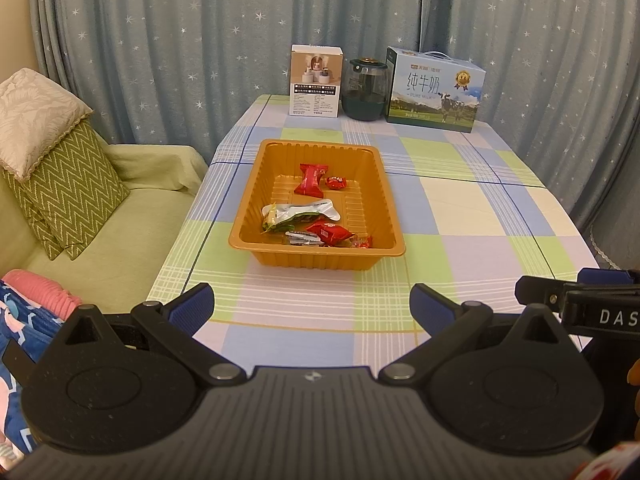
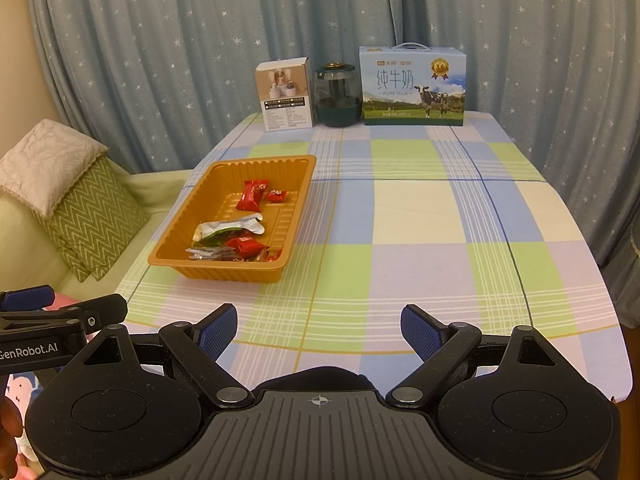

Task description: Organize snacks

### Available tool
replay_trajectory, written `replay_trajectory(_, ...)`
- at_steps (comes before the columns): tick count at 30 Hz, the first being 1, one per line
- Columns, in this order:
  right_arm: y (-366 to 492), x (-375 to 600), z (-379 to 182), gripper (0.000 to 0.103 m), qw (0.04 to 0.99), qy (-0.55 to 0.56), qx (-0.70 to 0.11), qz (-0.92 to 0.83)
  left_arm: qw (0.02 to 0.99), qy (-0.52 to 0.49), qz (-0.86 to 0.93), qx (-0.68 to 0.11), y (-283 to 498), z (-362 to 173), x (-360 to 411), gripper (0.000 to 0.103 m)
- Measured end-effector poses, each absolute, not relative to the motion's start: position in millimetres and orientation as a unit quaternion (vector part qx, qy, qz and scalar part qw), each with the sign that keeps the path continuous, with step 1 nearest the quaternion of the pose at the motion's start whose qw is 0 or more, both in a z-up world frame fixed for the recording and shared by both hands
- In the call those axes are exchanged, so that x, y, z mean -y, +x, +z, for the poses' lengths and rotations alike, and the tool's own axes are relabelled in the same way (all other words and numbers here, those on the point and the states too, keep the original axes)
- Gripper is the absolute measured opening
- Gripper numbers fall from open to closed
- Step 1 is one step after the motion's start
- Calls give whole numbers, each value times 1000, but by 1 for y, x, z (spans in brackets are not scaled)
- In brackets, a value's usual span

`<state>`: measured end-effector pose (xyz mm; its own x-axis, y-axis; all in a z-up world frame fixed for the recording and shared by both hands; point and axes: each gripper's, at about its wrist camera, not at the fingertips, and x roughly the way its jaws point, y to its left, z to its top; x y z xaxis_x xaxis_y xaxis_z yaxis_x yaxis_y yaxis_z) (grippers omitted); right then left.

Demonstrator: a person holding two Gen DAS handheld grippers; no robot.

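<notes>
At twelve o'clock on my table, the milk carton (image 2: 412,86) reads "纯牛奶" over "PURE MILK". At nine o'clock, my left gripper (image 2: 48,320) carries "GenRobot.AI"; in the left view, my right gripper (image 1: 592,304) shows "DAS", cut off.

tray (image 1: 256,204) orange | tablecloth (image 1: 460,216) pastel plaid | curtain (image 1: 180,40) blue, seemingly starred

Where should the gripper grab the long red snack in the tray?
Probably across the narrow middle of the long red snack, coming straight down from above. It lies flat on the tray floor with flared ends, and the walls block a sideways reach.
</notes>
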<state>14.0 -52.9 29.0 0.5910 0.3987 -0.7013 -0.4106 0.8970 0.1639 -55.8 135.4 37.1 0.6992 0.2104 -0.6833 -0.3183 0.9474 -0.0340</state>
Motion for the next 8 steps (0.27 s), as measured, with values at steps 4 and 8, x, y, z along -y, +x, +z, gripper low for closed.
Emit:
replay_trajectory(4, 14, 53, 28, 88, 892, -7, -391, 227, 920, -76, 141, -358, -54, 37, -135, 103)
replay_trajectory(8, 15, 52, 25, 88, 891, -5, -391, 230, 922, -77, 139, -353, -55, 35, -135, 103)
